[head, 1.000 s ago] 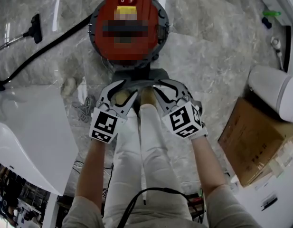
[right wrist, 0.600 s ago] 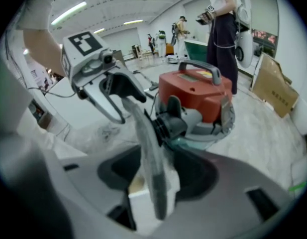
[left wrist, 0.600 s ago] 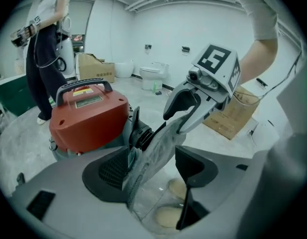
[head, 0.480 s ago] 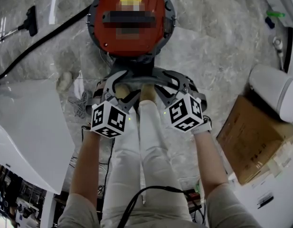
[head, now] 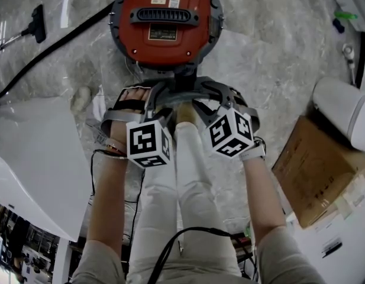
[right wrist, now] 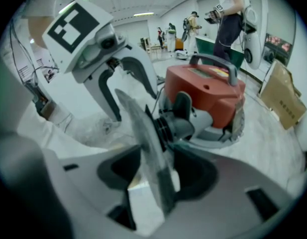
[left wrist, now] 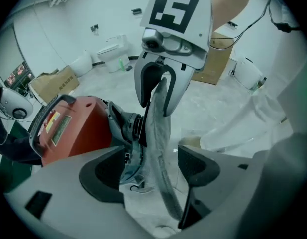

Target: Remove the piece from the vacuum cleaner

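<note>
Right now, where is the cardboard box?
In the head view, the cardboard box lies at the right edge, just below a white cylinder.

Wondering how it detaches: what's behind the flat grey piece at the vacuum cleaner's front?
A ribbed grey neck leads into the red vacuum cleaner; the piece covers the joint itself.
</note>
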`<state>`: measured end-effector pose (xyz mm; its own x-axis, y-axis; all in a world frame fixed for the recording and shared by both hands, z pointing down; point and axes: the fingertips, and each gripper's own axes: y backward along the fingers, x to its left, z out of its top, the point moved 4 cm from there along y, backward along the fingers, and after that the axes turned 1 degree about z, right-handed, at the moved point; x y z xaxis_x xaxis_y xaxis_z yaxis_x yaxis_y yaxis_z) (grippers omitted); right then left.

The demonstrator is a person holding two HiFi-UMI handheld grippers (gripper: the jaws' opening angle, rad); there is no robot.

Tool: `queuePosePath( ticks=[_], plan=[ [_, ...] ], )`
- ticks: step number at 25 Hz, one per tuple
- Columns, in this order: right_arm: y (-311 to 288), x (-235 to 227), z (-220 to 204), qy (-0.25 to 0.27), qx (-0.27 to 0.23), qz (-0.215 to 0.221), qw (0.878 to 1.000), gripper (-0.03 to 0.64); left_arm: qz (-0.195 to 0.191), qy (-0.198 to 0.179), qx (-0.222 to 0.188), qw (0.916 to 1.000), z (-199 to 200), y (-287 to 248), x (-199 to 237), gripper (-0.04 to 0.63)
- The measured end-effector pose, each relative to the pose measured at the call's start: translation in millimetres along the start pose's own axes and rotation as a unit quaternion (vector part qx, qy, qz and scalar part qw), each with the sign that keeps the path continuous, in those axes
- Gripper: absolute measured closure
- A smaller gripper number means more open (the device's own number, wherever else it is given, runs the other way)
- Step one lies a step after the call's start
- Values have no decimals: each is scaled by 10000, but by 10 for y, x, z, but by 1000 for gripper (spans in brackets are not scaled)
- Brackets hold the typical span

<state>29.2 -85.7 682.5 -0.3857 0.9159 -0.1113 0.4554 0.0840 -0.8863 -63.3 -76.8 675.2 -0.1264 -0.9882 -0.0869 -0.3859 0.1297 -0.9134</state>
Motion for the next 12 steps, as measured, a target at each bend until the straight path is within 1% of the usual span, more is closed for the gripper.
queuePosePath(
  ticks=[3,5,9,12],
  plan=[
    [-20,6,0,41,39,36,10000,419,-112,32,152,9998,-87,-95,-15,262],
    [-37,3,-6,157,80,42,9998,419,-131,125,143,9997,-85,-141,-22,262],
    [-80,37,-46,503,208,62,9985,419,-30,318,128,9994,-77,-222,-77,262],
    [-107,35,-59,646,254,67,9976,419,-13,395,158,9991,-79,-272,-106,262]
  ],
)
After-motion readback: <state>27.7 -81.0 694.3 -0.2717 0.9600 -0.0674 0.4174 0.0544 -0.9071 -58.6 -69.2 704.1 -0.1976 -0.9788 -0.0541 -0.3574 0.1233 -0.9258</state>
